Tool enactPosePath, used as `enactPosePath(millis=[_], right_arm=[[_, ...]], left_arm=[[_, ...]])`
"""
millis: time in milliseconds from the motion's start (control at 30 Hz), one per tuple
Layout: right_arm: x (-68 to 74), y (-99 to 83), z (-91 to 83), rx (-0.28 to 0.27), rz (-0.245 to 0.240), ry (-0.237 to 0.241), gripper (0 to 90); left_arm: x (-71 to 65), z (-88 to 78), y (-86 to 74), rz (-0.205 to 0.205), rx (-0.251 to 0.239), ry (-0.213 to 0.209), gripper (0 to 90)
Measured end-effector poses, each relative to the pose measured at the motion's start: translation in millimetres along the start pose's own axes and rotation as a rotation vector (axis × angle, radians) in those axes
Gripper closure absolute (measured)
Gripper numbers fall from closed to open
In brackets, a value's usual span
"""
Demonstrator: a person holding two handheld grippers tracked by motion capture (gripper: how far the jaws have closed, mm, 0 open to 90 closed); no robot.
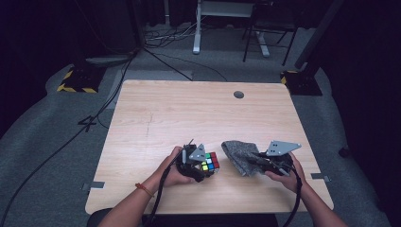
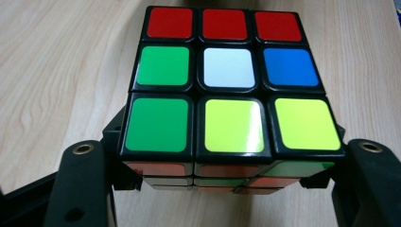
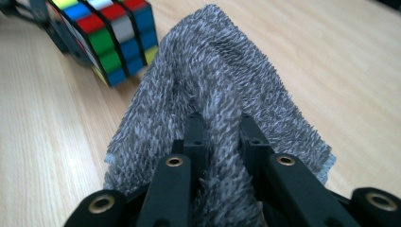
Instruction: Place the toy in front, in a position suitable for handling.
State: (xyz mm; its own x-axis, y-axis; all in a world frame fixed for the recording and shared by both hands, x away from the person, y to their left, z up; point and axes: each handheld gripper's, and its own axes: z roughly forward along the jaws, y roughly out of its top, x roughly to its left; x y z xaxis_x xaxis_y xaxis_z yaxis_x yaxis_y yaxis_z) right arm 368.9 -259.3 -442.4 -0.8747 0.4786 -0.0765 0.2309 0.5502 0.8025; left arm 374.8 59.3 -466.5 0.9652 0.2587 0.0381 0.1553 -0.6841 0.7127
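Rubik's cube (image 1: 211,161) sits clamped between the jaws of the left tool (image 1: 201,163), near the front edge of the wooden tabletop (image 1: 189,113). In the left gripper view we see its upper face: a far row of red stickers, a middle row of green, white and blue, and a near row of one green and two yellow. Just beside it, toward our right, the right tool (image 1: 259,158) pinches a grey fuzzy cloth (image 1: 240,155), its jaws closed on a raised fold. In the right gripper view we see the cloth (image 3: 213,94) draping down from the jaws onto the tabletop, its far edge close to the cube (image 3: 113,38).
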Motion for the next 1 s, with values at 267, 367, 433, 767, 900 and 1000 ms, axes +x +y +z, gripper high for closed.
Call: enactPosePath(millis=[267, 367, 433, 767, 900, 1000], right_arm=[[9.0, 23.8, -5.0, -0.041, -0.055, 0.038, 77.5], [16.7, 35.7, -0.5, -0.043, -0.083, 0.064, 77.5], [23.2, 42.9, 5.0, -0.033, -0.106, 0.073, 77.5], [43.8, 65.5, 27.8, 0.031, -0.209, 0.028, 77.5], [37.6, 58.7, 28.4, 0.063, -0.202, -0.030, 78.0], [32.6, 52.5, 27.6, 0.066, -0.182, -0.035, 78.0]], left_arm=[[-1.5, 11.0, 19.5, 0.041, 0.010, 0.007, 33.5], [-1.6, 13.9, 26.2, 0.053, 0.008, 0.007, 33.5], [-2.9, 15.2, 29.7, 0.065, 0.009, 0.009, 33.5], [-3.6, 12.6, 32.2, 0.066, 0.041, 0.063, 33.6], [-2.5, 9.6, 30.7, 0.067, 0.038, 0.056, 33.6], [-2.5, 5.7, 30.1, 0.066, 0.026, 0.052, 33.6]])
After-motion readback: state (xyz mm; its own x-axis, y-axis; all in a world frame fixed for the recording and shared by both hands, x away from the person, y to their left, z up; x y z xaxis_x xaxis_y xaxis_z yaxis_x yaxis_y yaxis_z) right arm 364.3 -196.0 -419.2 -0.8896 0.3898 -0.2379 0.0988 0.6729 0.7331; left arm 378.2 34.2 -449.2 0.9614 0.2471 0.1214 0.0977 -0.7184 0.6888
